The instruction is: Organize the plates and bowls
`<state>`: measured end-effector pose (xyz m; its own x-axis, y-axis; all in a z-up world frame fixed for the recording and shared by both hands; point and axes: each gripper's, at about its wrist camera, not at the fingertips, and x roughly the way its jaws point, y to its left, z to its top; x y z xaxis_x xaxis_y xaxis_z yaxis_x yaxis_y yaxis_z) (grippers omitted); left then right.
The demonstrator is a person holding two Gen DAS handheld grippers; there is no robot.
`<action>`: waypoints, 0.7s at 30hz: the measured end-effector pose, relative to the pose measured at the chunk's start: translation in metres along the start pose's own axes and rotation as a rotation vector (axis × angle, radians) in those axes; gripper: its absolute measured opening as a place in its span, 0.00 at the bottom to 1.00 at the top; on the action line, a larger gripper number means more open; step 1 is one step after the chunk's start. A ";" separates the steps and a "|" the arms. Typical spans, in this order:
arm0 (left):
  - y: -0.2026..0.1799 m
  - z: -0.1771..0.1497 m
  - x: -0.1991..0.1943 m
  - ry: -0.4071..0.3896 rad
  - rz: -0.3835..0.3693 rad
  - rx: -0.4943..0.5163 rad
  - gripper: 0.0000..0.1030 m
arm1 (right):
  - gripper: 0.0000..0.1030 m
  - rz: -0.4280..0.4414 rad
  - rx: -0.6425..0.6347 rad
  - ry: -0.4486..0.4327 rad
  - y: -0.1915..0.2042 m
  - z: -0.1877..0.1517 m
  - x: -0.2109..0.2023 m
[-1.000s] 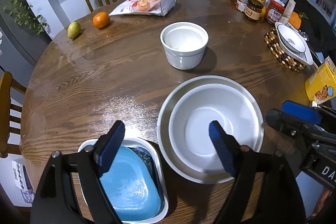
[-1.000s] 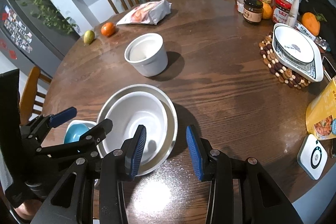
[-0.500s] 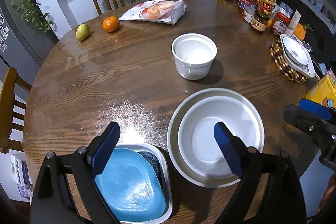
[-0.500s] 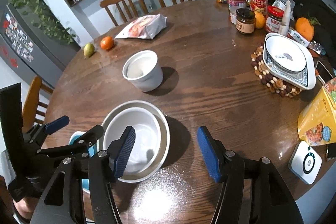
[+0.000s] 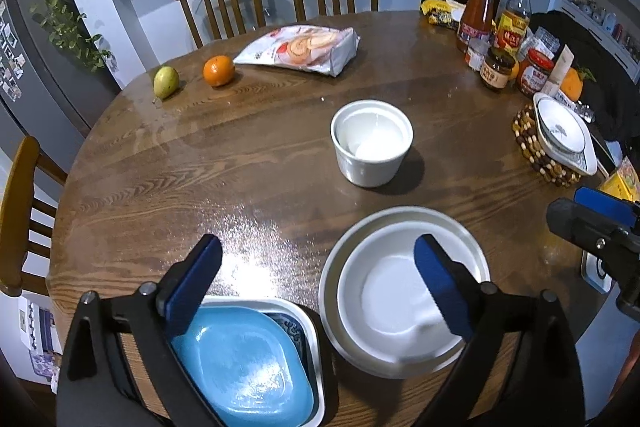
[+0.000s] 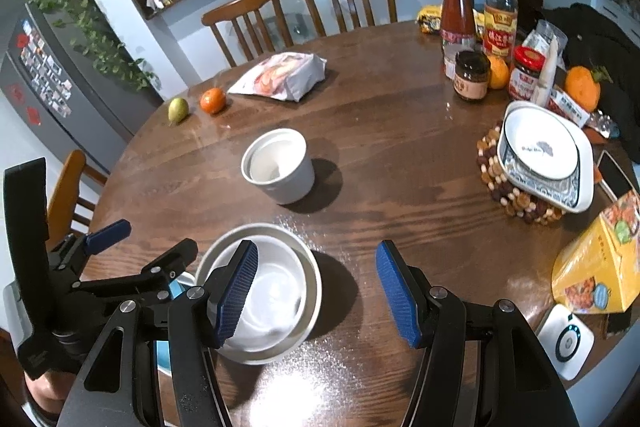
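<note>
Since both tools hang wide apart over the near edge of the round wooden table (image 5: 168,163) with nothing between their fingers, the risk I'd judge lies in whatever gets picked next. The left gripper (image 5: 316,271) spreads its blue pads above the gap between two stacks, and the right gripper (image 6: 316,291) gapes just as wide, holding nothing. The tall white bowl (image 5: 372,147), alone near the middle, is smooth glazed ware with steep sides; a pinch on its rim with too little bite could let it slip and knock the table. At the near edge a white bowl (image 5: 404,307) sits nested in a wider plate (image 5: 472,243), and to its left a blue dish (image 5: 240,359) lies in a white square dish (image 5: 308,327); dropping another piece onto either off-centre could tip the stack toward the edge. Far right, a patterned plate (image 6: 540,147) rests in a square dish on a beaded trivet (image 6: 516,199), close to jars (image 6: 472,75) that a careless sweep might topple.
</note>
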<state>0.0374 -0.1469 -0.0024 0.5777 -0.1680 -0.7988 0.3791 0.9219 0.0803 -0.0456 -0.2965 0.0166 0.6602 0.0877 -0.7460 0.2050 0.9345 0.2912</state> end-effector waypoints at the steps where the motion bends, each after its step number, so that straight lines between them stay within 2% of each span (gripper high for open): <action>1: 0.000 0.001 -0.001 -0.004 -0.001 -0.001 0.95 | 0.61 0.002 -0.003 -0.003 0.000 0.001 0.000; 14: 0.004 0.026 -0.016 -0.067 0.029 0.003 0.98 | 0.61 0.031 -0.042 -0.044 0.009 0.028 -0.011; 17: 0.006 0.034 -0.019 -0.078 0.032 0.007 0.98 | 0.72 0.022 -0.052 -0.050 0.011 0.036 -0.011; 21: 0.005 0.047 -0.023 -0.099 0.040 0.020 0.98 | 0.72 0.021 -0.061 -0.053 0.015 0.047 -0.008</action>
<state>0.0603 -0.1549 0.0441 0.6610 -0.1659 -0.7318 0.3684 0.9214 0.1238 -0.0136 -0.2994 0.0553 0.7016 0.0901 -0.7068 0.1473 0.9522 0.2676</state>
